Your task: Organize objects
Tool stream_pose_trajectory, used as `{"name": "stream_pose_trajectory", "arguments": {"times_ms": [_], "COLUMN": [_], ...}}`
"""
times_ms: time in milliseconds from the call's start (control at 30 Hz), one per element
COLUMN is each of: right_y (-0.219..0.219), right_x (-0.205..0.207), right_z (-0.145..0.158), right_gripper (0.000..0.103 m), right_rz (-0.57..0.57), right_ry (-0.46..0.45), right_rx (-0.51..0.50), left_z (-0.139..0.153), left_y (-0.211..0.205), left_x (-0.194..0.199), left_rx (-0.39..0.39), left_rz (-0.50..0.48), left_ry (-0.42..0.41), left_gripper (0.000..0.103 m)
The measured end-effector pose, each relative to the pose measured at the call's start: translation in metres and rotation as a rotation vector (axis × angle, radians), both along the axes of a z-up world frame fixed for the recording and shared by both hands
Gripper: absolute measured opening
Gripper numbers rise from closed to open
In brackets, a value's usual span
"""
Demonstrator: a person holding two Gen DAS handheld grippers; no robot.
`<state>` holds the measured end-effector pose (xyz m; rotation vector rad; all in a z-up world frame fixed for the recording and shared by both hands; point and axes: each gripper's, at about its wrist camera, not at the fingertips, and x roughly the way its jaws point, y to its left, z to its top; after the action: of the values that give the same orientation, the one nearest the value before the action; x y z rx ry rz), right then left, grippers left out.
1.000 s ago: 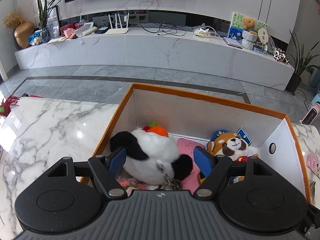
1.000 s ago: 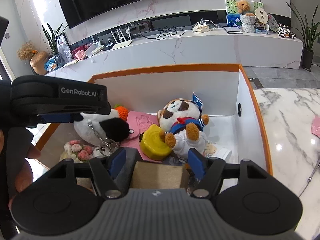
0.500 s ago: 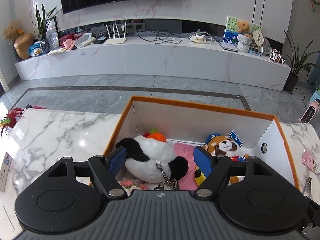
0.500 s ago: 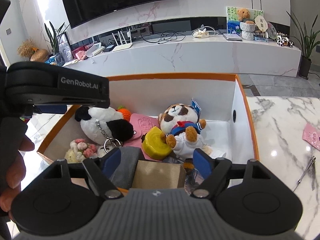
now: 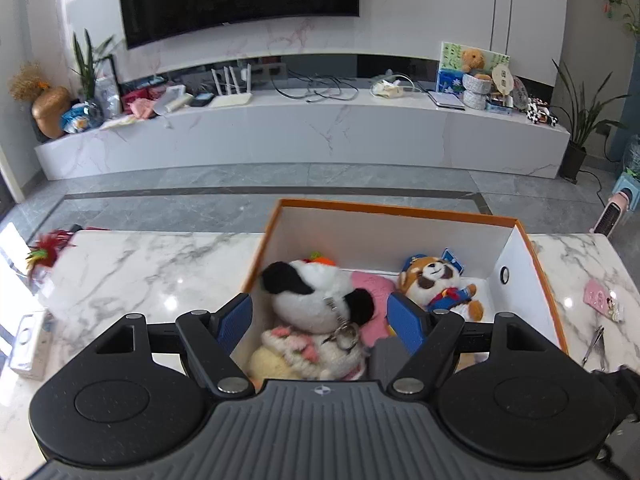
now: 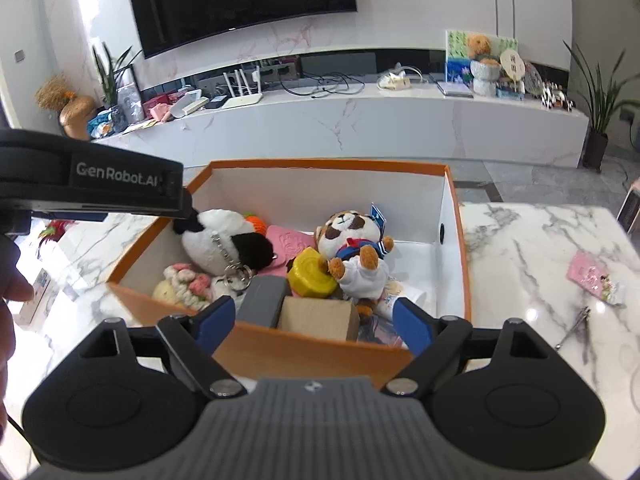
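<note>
Both grippers hang over the orange box (image 6: 280, 350), jaws wide and holding nothing: the left gripper (image 5: 320, 318), and the right gripper (image 6: 314, 318), which has just been opening. The panda plush (image 6: 224, 240) lies at 10 o'clock inside.

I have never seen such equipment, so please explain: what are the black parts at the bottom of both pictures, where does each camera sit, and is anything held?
There is no robot arm here. A person holds one two-finger tool in each hand, and a wide-angle camera on each tool looks forward along its blue pads. One picture comes from the left tool, the other from the right tool. Both stand open and hold nothing; the right one's jaws have just been opening. Before them, on a marble table, stands an orange box with a panda plush, a red panda plush, a yellow round object and a small brown box.
</note>
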<state>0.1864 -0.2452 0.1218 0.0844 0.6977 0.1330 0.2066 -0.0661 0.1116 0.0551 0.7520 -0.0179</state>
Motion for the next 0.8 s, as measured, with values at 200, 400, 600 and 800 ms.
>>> {"name": "stream_pose_trajectory", "arguments": {"times_ms": [200,400,600,800], "right_y": [0.008,0.007,0.007,0.011], "right_x": [-0.033,-0.061,-0.088,-0.107], "right_z": [0.012,0.006,-0.007,-0.014], "right_gripper": [0.087,0.087,0.087,0.087], "right_rz": [0.048,0.049,0.056,0.060], "right_ry": [-0.018,-0.006,0.027,0.026], "right_rx": [-0.063,-0.109,-0.124,-0.172], "left_z": [-0.002,-0.023,-0.037,-0.041], "left_y": [0.014,0.025,0.031,0.032], "left_x": [-0.041,-0.082,-0.118,-0.136], "left_rx": [0.080,0.101,0.065,0.012], "left_rz": [0.041,0.069,0.021,0.003], "left_ry": [0.000,0.058,0.060,0.044], "left_gripper": [0.088,0.088,0.088,0.088]}}
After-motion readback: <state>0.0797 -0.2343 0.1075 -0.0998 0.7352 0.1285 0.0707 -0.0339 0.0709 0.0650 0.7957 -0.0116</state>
